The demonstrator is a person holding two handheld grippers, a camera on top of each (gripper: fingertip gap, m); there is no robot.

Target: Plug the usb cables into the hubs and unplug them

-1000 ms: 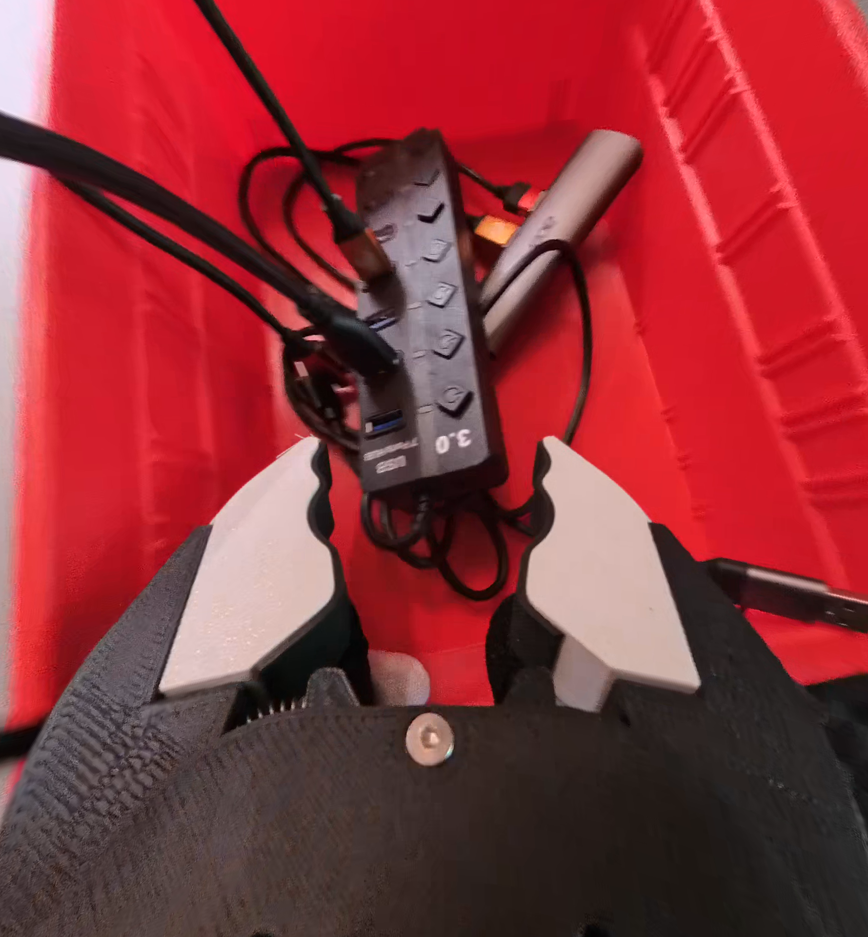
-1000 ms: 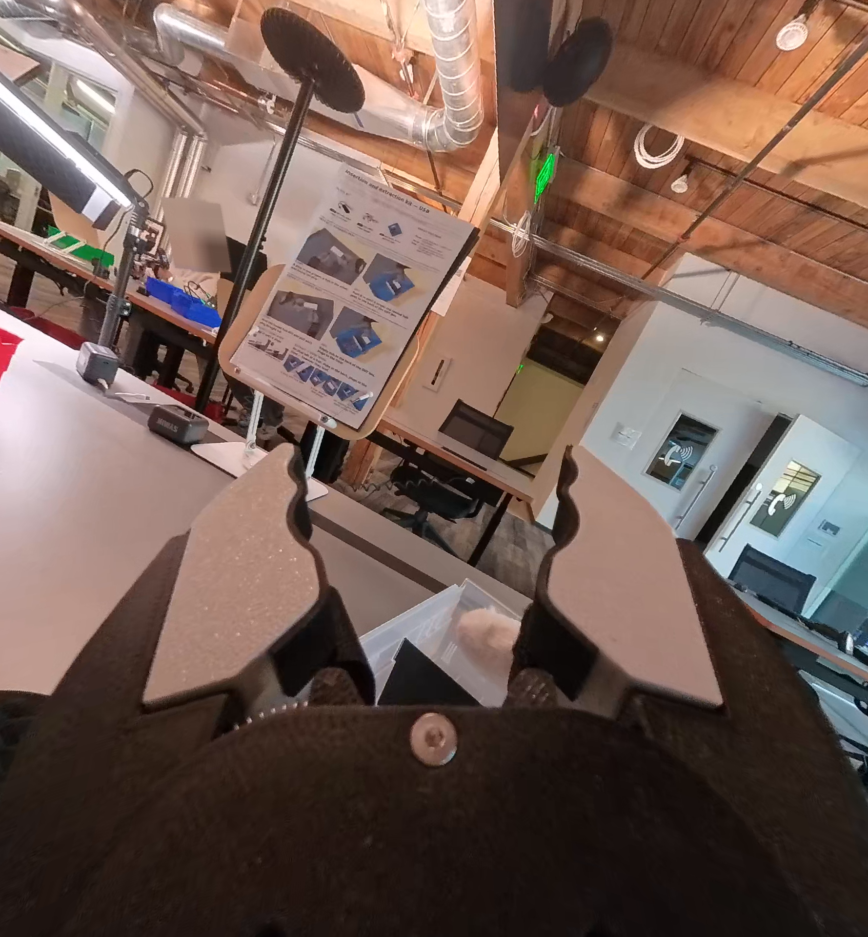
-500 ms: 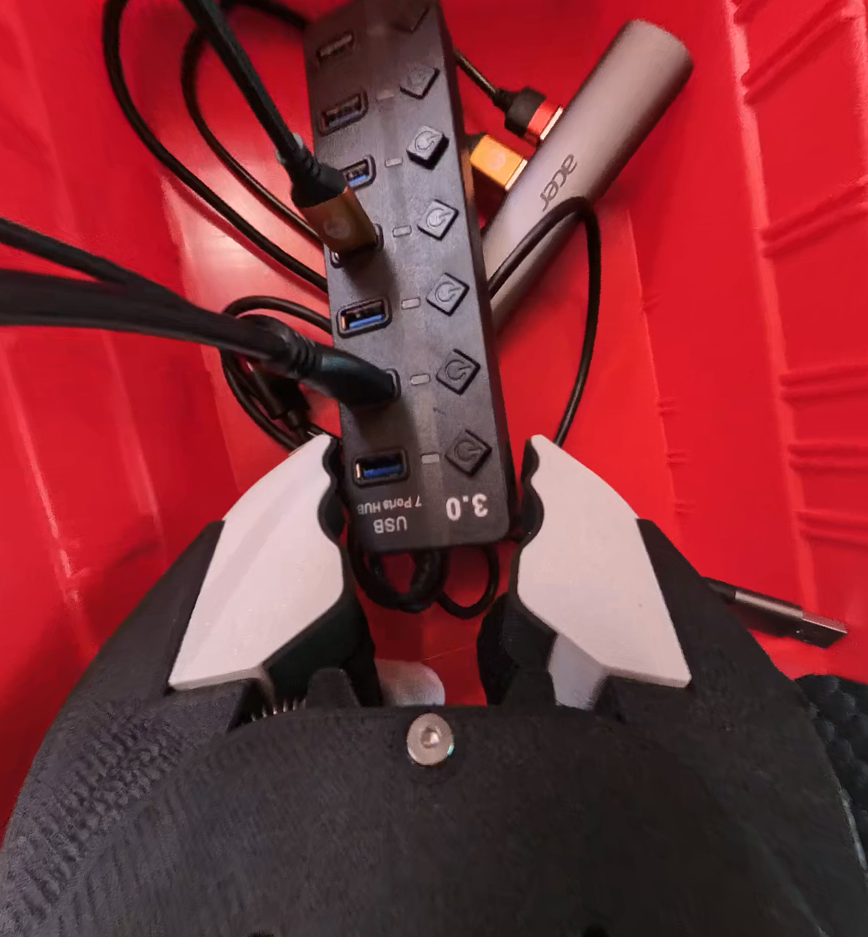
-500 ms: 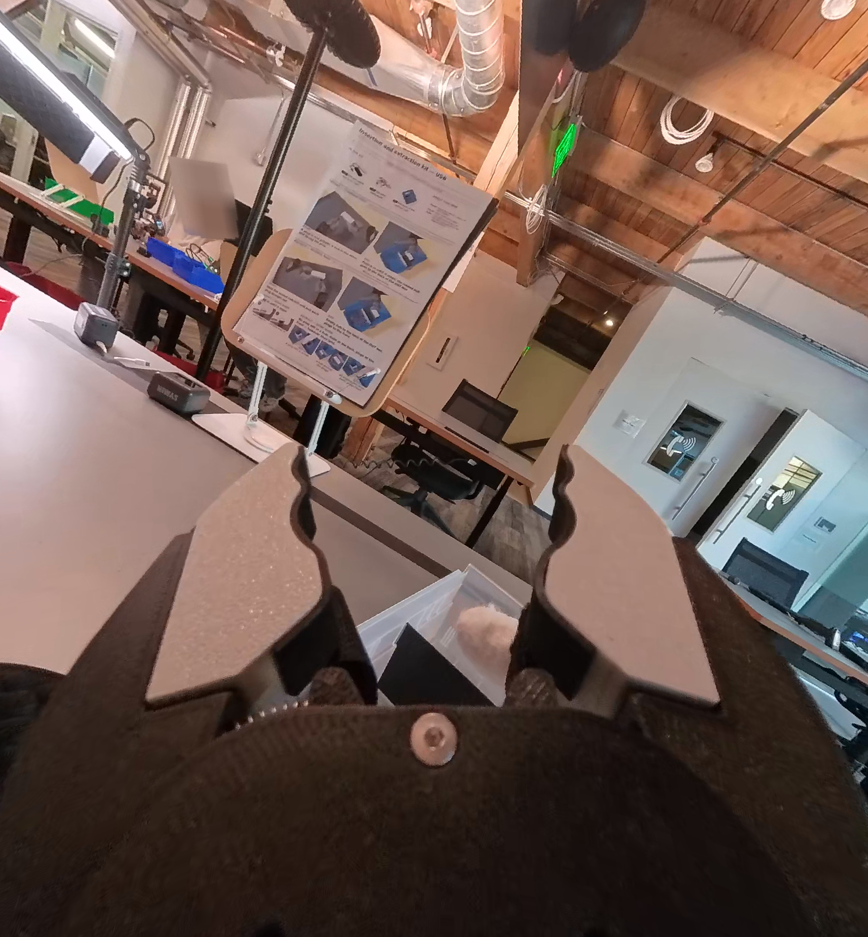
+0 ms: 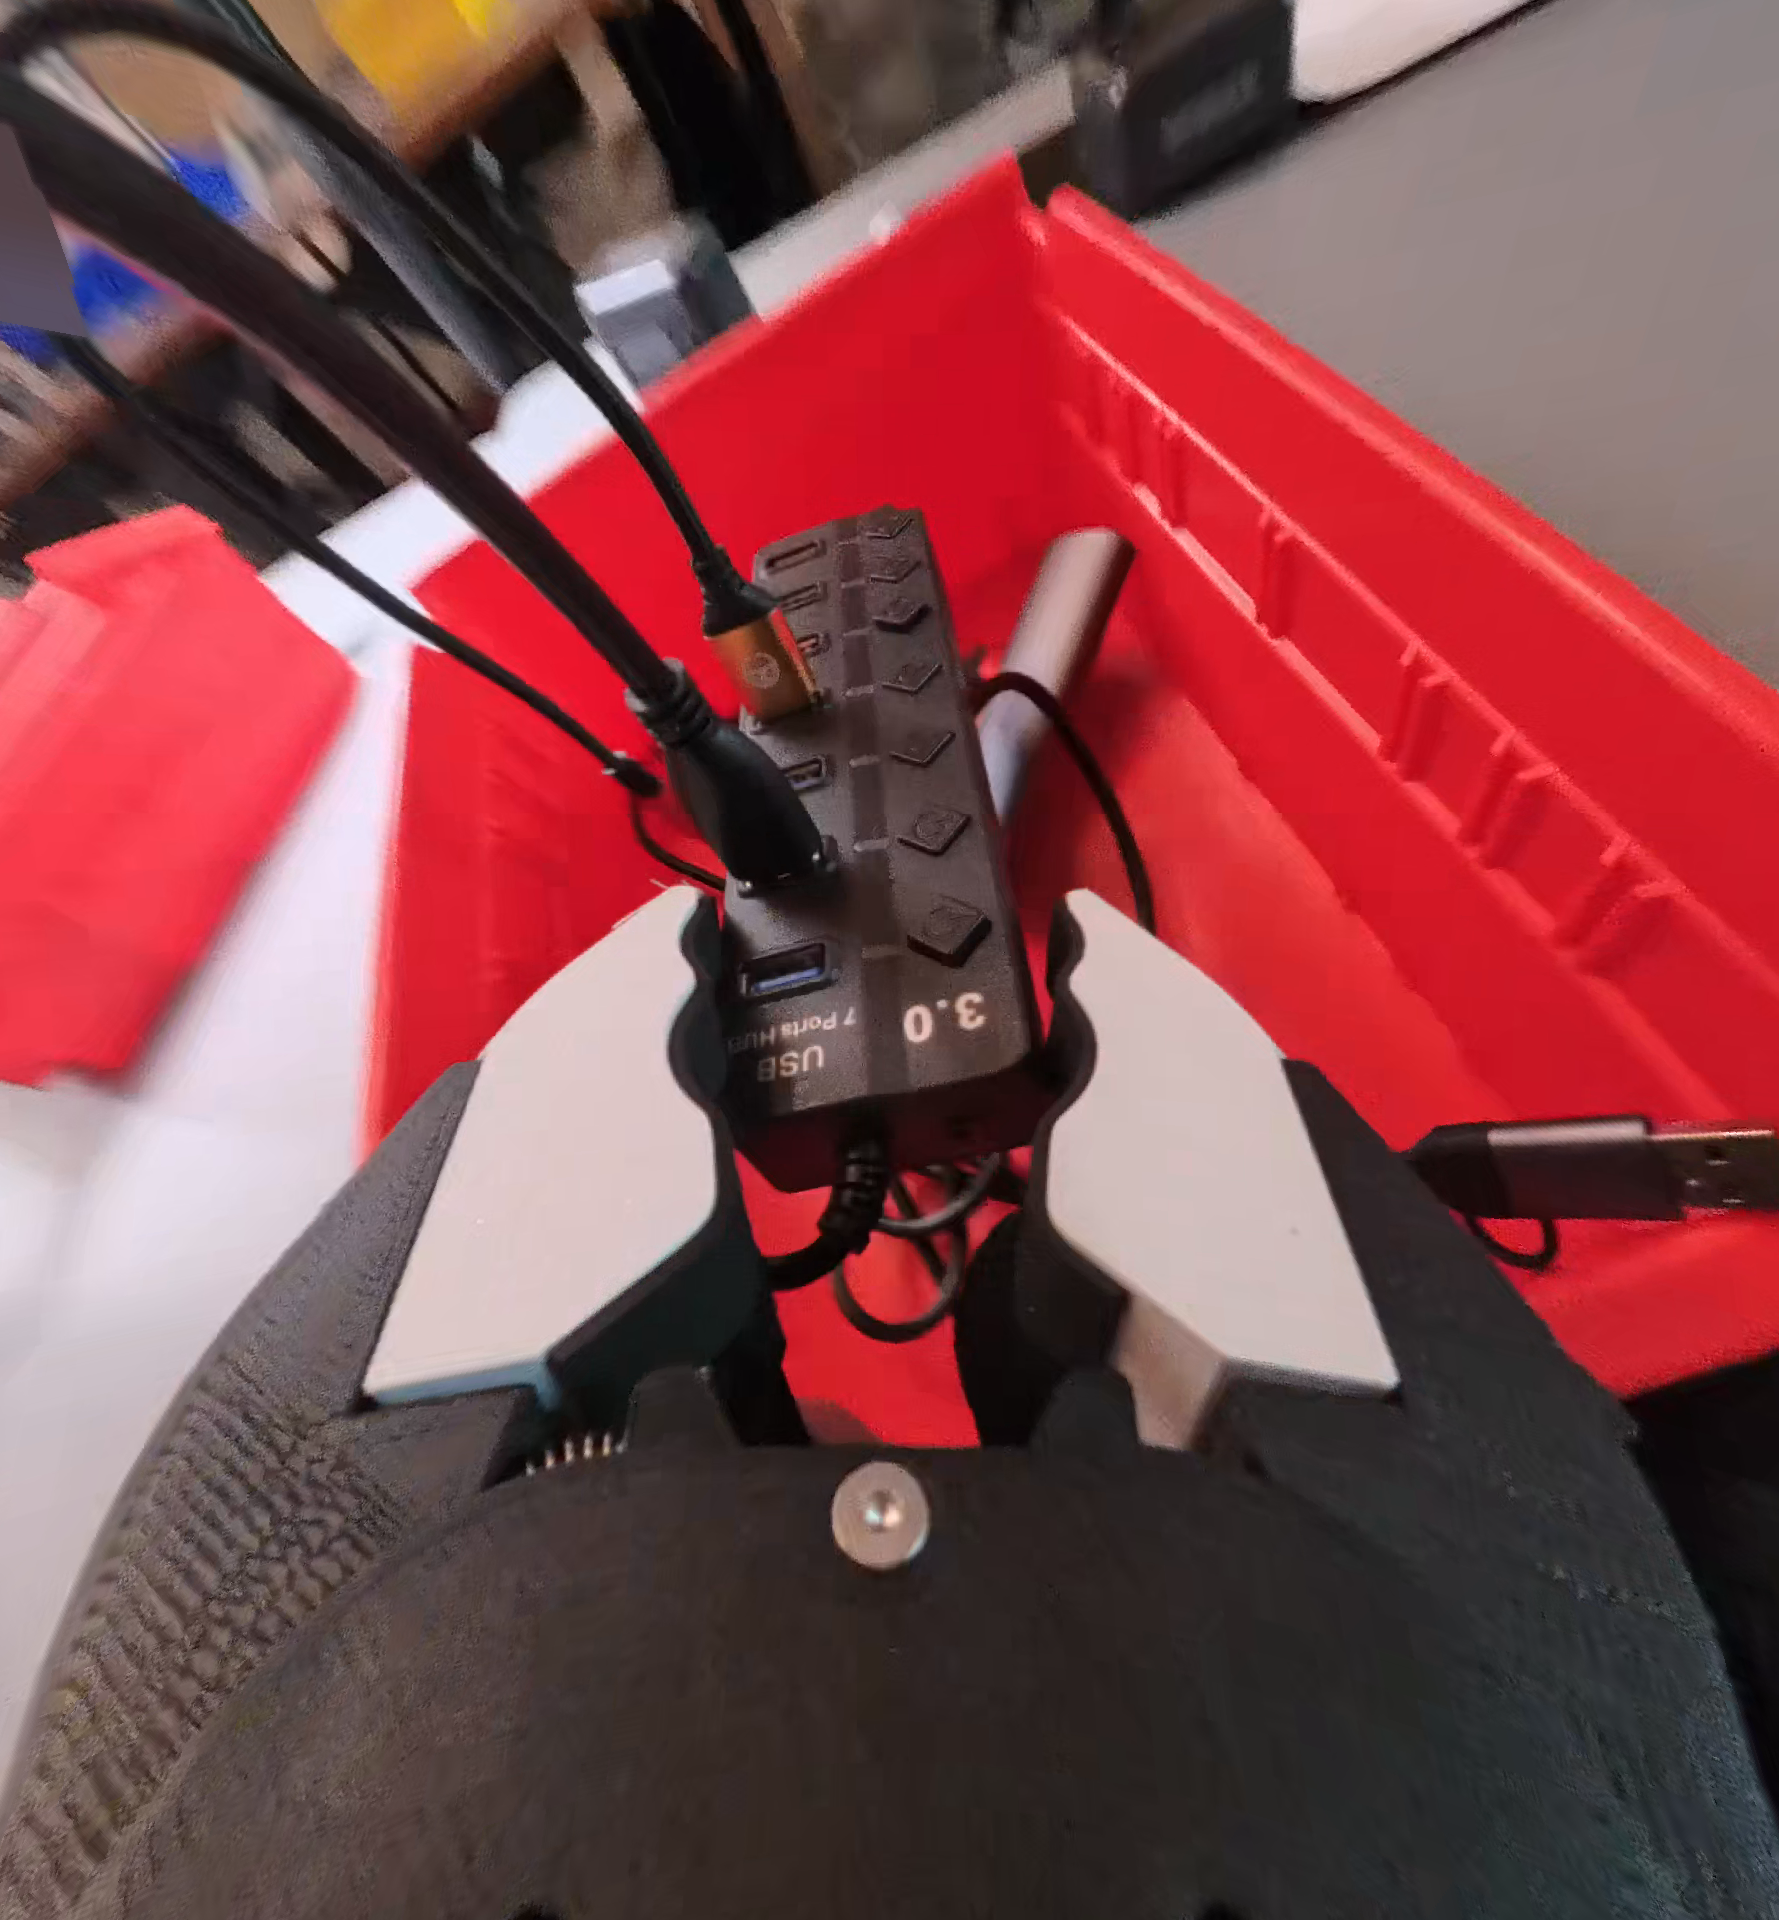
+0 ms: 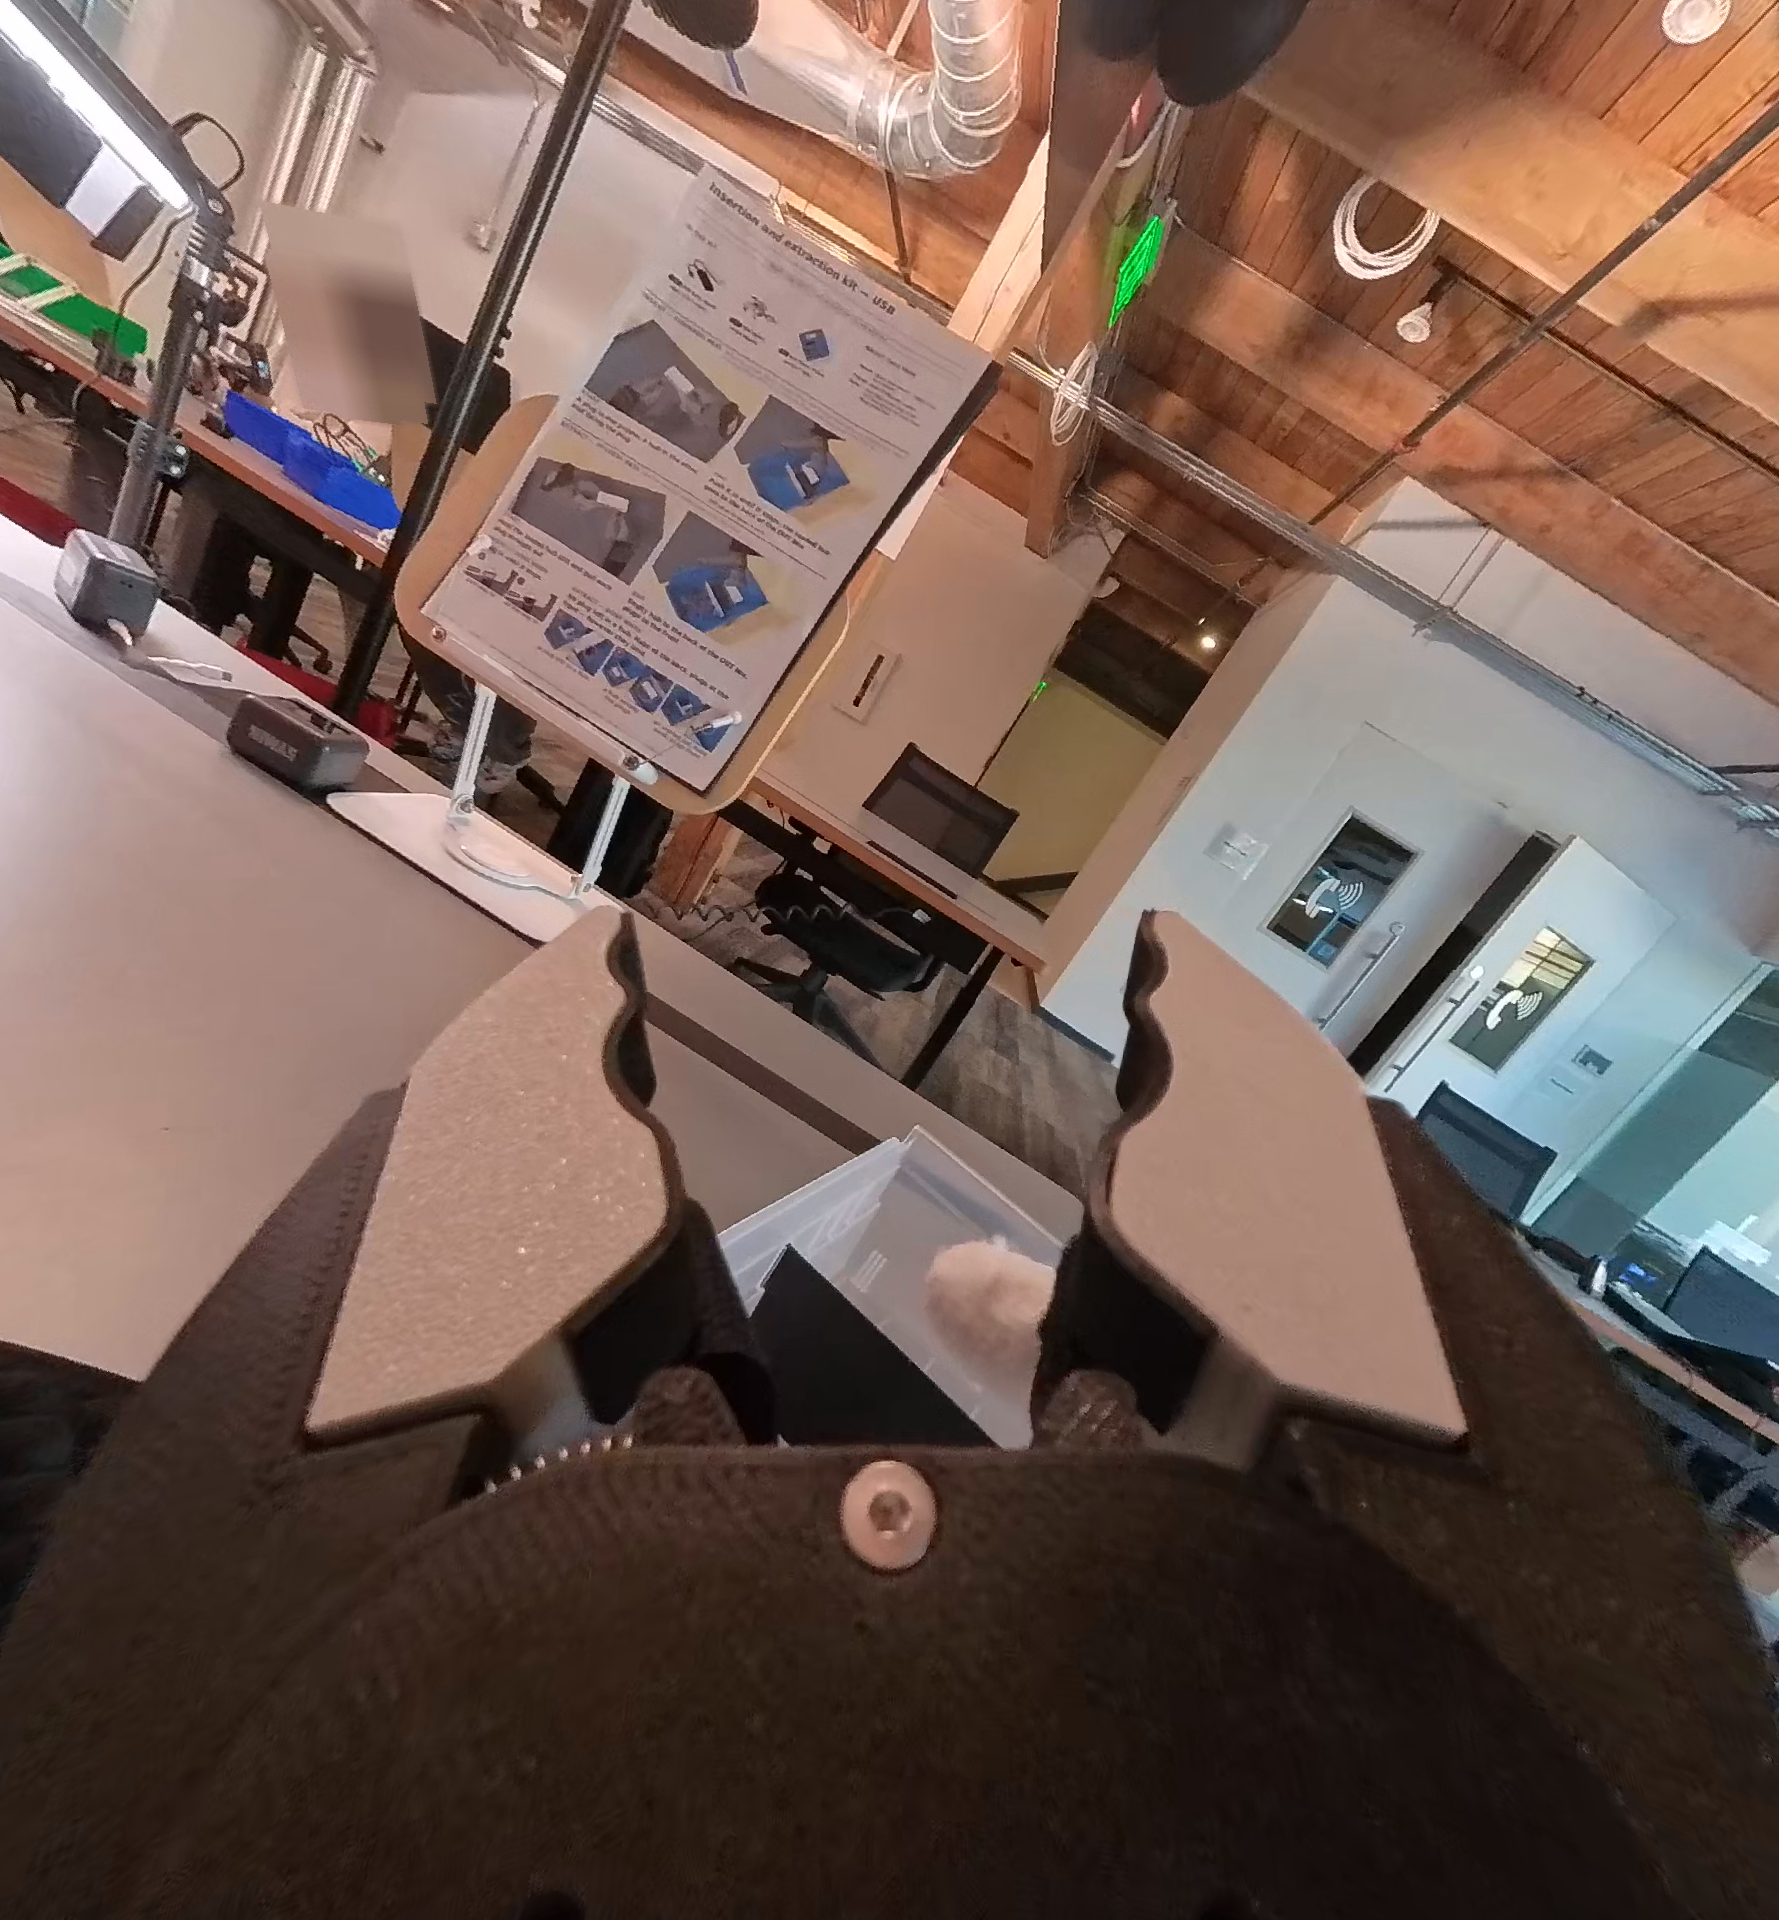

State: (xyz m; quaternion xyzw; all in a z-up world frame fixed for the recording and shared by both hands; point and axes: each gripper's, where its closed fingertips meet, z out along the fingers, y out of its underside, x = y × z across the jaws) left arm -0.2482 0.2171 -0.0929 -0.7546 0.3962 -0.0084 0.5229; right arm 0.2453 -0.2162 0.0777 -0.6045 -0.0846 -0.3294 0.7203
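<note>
My left gripper (image 5: 877,997) clamps the near end of the black hub (image 5: 869,831) above the red bin (image 5: 1384,727); its long axis runs straight away from me, plugs (image 5: 750,810) seated on its left side. My right gripper (image 6: 880,1029) gapes empty, aimed elsewhere.

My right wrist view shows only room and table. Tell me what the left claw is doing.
Observer: The left claw is shut on the near end of the long black plastic USB hub, over the red plastic bin.
Operator: Report what is plugged in.
Observer: Two cables: a black-moulded plug and a gold-sleeved plug sit in its ports.
Operator: Name a free plug.
Observer: A grey metal-tipped USB plug lies loose in the bin.
</note>
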